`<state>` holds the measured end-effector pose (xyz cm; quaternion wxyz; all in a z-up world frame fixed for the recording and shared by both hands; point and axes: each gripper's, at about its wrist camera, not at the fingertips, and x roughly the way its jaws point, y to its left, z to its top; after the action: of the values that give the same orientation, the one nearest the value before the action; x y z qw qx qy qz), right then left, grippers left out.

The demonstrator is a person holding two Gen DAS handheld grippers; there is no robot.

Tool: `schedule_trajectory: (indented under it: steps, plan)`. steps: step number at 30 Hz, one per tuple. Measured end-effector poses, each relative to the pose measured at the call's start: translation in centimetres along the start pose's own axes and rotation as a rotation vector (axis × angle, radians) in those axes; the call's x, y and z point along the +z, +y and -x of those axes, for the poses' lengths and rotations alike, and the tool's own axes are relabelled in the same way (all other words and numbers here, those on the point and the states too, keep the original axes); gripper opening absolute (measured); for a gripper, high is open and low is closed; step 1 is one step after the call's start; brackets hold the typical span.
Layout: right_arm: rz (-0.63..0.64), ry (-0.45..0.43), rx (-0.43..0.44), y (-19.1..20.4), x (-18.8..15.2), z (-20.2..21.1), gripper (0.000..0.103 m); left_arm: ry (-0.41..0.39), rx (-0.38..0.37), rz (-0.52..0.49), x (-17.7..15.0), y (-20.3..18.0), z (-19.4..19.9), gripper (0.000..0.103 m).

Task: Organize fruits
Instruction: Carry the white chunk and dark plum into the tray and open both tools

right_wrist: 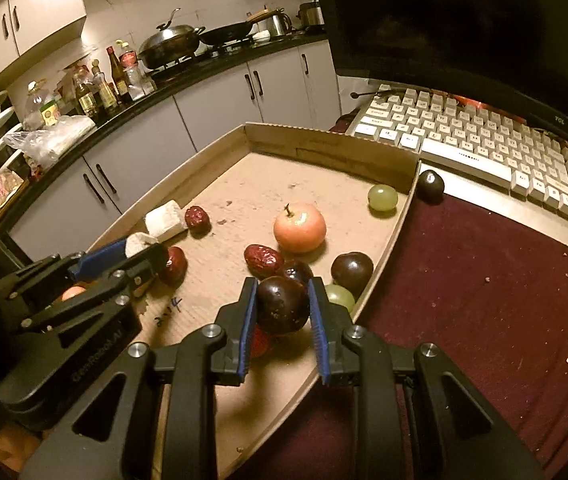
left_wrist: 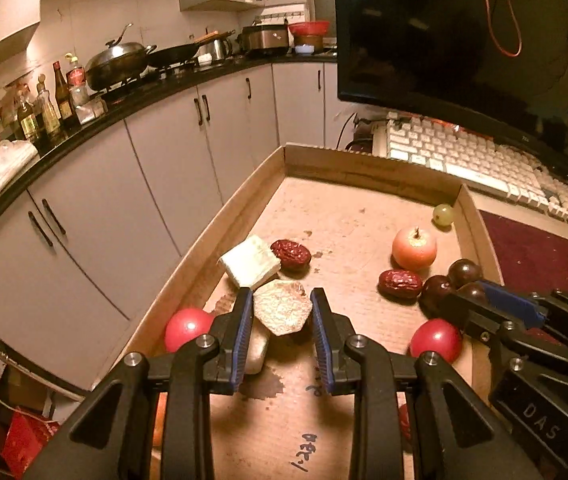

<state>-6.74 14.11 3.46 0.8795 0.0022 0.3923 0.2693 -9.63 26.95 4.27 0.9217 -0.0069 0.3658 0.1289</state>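
A cardboard tray (left_wrist: pixel 364 160) holds the fruit. My left gripper (left_wrist: pixel 282 305) is shut on a pale, rough chunk (left_wrist: pixel 282 312), held just above the tray floor near the left wall. Beyond it lie a pale cube (left_wrist: pixel 250 266) and a red date (left_wrist: pixel 291 254). My right gripper (right_wrist: pixel 283 304) is shut on a dark plum (right_wrist: pixel 283 308) over the tray's right side. Around that plum sit another dark plum (right_wrist: pixel 351 270), a date (right_wrist: pixel 263 260), a small apple (right_wrist: pixel 300 227) and green grapes (right_wrist: pixel 382 197). Each gripper shows in the other's view, the right gripper (left_wrist: pixel 478 298) and the left gripper (right_wrist: pixel 140 246).
Red round fruits (left_wrist: pixel 186 326) (left_wrist: pixel 436 340) lie near the tray's front. One dark plum (right_wrist: pixel 430 186) sits outside the tray on a maroon mat (right_wrist: pixel 484 300). A keyboard (right_wrist: pixel 464 136) and a dark monitor (left_wrist: pixel 464 32) stand behind. Kitchen cabinets (left_wrist: pixel 124 208) run along the left.
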Motion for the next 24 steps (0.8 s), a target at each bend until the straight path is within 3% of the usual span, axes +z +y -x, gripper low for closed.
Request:
schedule_trajectory:
  steps: [2,5,9,17,24]
  plan:
    - [-0.002,0.000,0.005,-0.1,0.0,0.0,0.028,-0.001,0.015,0.003,0.1,0.1,0.1,0.032]
    - [0.010,-0.001,0.011,-0.1,0.0,0.3,0.031,0.005,0.027,0.016,0.2,0.1,0.3,0.054]
    - [0.039,-0.046,-0.006,0.3,0.0,1.7,0.057,-0.012,0.049,0.026,0.2,-0.1,1.2,0.069]
    - [0.036,-0.190,-0.021,-0.6,-0.2,6.7,0.065,-0.120,0.079,0.015,0.2,-1.1,5.6,0.080]
    - [0.060,-0.322,-0.065,0.0,-0.6,12.4,0.086,-0.212,0.085,0.028,0.3,-1.3,10.5,0.091]
